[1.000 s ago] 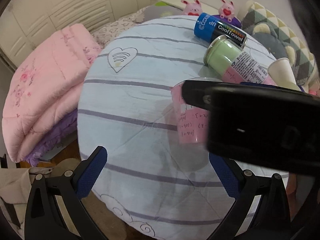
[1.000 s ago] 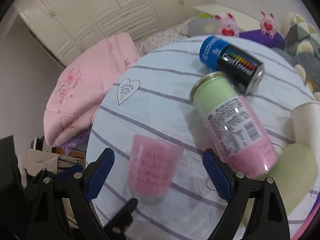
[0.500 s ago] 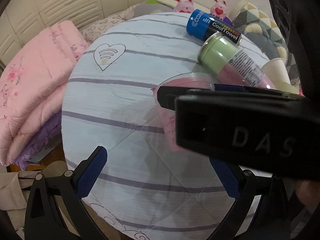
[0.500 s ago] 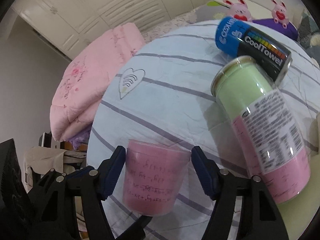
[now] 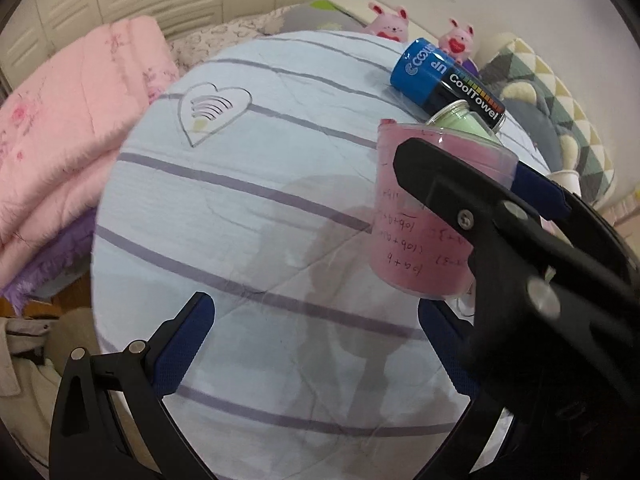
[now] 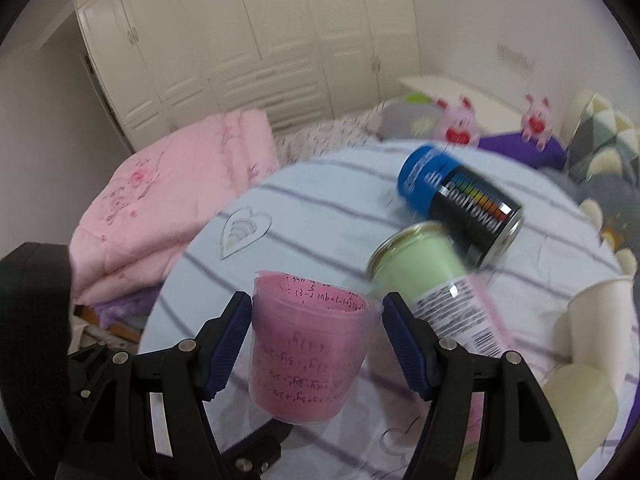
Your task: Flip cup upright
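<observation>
A clear plastic cup (image 6: 312, 356) lined with pink paper covered in handwriting is held between the blue pads of my right gripper (image 6: 316, 340), mouth up, lifted off the striped cloth. In the left wrist view the same cup (image 5: 420, 216) hangs at the right in the right gripper's black fingers (image 5: 472, 208), above the cloth. My left gripper (image 5: 316, 344) is open and empty, low over the near part of the round table (image 5: 240, 200).
A blue and black CoolTowel can (image 6: 460, 200) and a green and pink can (image 6: 436, 300) lie on their sides at the far right. White paper cups (image 6: 600, 320) lie at the right edge. A folded pink quilt (image 5: 60, 152) is to the left.
The right gripper closed on the pink cup and lifted it off the cloth. The left gripper stayed open and shifted little.
</observation>
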The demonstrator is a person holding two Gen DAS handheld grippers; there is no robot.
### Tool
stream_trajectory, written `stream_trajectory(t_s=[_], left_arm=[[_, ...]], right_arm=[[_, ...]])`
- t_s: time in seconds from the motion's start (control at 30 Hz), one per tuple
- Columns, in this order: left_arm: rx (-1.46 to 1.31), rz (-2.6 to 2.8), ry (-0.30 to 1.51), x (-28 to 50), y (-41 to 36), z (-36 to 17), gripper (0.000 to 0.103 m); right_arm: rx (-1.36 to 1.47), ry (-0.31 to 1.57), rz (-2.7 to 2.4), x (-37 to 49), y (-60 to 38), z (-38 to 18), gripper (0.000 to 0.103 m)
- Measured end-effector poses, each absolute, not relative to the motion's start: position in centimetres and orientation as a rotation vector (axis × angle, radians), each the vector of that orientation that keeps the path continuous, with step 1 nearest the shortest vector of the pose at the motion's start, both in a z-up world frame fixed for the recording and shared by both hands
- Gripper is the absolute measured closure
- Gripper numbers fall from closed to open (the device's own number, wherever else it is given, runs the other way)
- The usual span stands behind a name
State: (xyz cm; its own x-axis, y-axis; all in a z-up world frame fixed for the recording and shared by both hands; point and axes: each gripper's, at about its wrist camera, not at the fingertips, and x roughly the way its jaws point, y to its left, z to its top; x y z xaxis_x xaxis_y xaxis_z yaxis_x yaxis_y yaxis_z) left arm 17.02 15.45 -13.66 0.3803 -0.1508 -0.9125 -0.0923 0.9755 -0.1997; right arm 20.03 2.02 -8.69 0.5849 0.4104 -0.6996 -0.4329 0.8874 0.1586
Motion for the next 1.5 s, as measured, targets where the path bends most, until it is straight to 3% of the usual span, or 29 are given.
stream_trajectory(t_s=[0.7, 0.8, 0.9, 1.5], left_arm=[[-0.113, 0.074, 1.224, 16.3, 15.5, -15.6, 0.0], [-0.069, 0.084, 1.197, 16.1, 15.4, -15.1, 0.0], [-0.035, 0.08, 1.142, 15.5, 15.3, -14.0, 0.0], [0.045, 0.043, 0.974, 9.3, 12.2, -8.0, 0.0]], right_arm=[[-0.058, 0.766, 0.523, 18.2, 1.3, -10.2, 0.033], [-0.066, 0.767, 0.517, 17.6, 1.2, -9.9, 0.033], [-0.041, 0.798, 0.516, 17.4, 0.8, -9.8, 0.022], [-0.043, 0.749, 0.571, 11.5, -3.0, -5.5, 0.022]])
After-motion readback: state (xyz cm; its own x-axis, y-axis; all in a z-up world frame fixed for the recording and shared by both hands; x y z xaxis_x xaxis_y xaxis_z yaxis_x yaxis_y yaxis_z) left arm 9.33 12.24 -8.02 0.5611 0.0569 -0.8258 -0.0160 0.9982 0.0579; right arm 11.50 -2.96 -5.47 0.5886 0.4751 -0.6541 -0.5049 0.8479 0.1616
